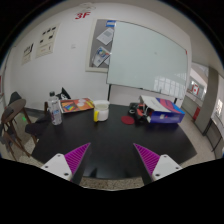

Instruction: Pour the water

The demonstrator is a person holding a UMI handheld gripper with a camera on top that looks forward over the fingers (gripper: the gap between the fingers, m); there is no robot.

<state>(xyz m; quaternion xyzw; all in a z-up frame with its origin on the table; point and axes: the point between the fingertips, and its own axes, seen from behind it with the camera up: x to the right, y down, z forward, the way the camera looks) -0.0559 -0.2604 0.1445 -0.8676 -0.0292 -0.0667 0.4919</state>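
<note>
Big room first: whiteboard (150, 58) fills the far wall, papers pinned beside it, prob just the backdrop. Below it the dark worktop (110, 140) carries everything, w/ the stuff pushed to its far side, so the near half is bare, which I judge leaves me room to come in low. Chair (14, 115) stands off the worktop's left end. On the right, a blue tray (163, 117) w/ bits in it, well apart from what I want. Left of centre a flat orange-ish box or book (76, 105), and just beside it a pale cup w/ yellowish base (101, 110), likely what gets filled. The clear water bottle (54, 108) stands upright near the left end, cap up so nothing spills. My tool (110, 160) hangs back, pads spread wide w/ nothing between them, both bottle and cup well beyond the fingers; I reckon I'm only lining up, grab not yet begun.
</note>
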